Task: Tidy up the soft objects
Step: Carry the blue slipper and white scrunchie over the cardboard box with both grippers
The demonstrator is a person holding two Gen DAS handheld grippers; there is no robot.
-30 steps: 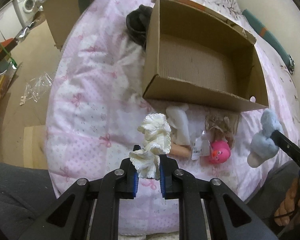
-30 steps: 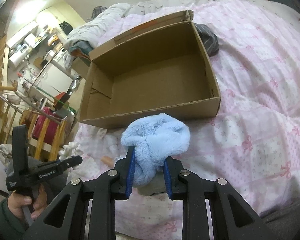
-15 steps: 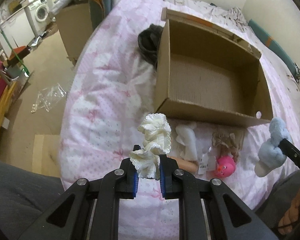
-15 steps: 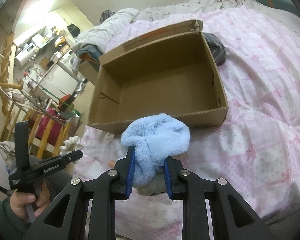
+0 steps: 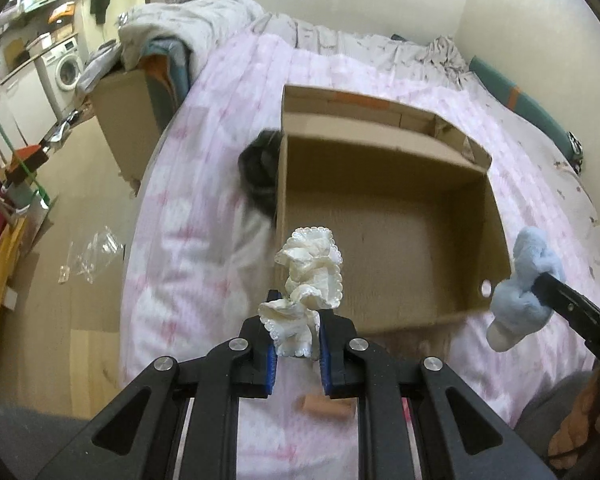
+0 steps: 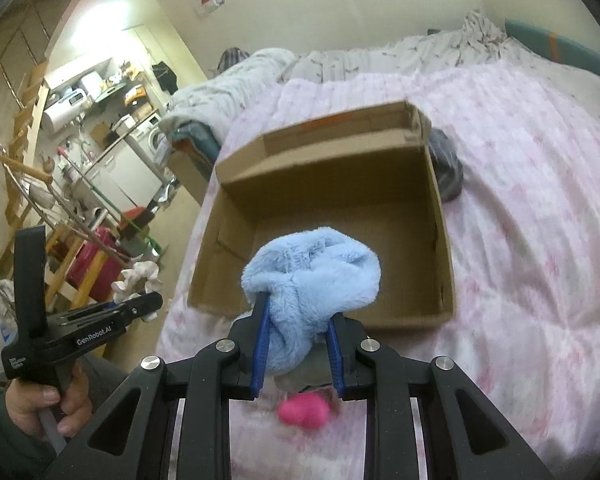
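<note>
Both loads nearer cardboard box [image 5: 384, 216] now (handle apparently "GenRobot.AI")

I see a bed [image 5: 204, 184] covered with a pink and white quilt [image 6: 540, 200]. An open cardboard box [image 5: 380, 152] sits on the quilt, and a dark bundle of cloth [image 5: 260, 172] lies touching its outer wall. Near me, a pink toy [image 6: 304, 412] rests on the quilt just short of the box. A tan cylinder [image 5: 324, 406] lies there too. Grey-white bedding [image 6: 380, 60] is heaped at the bed's far end.
</note>
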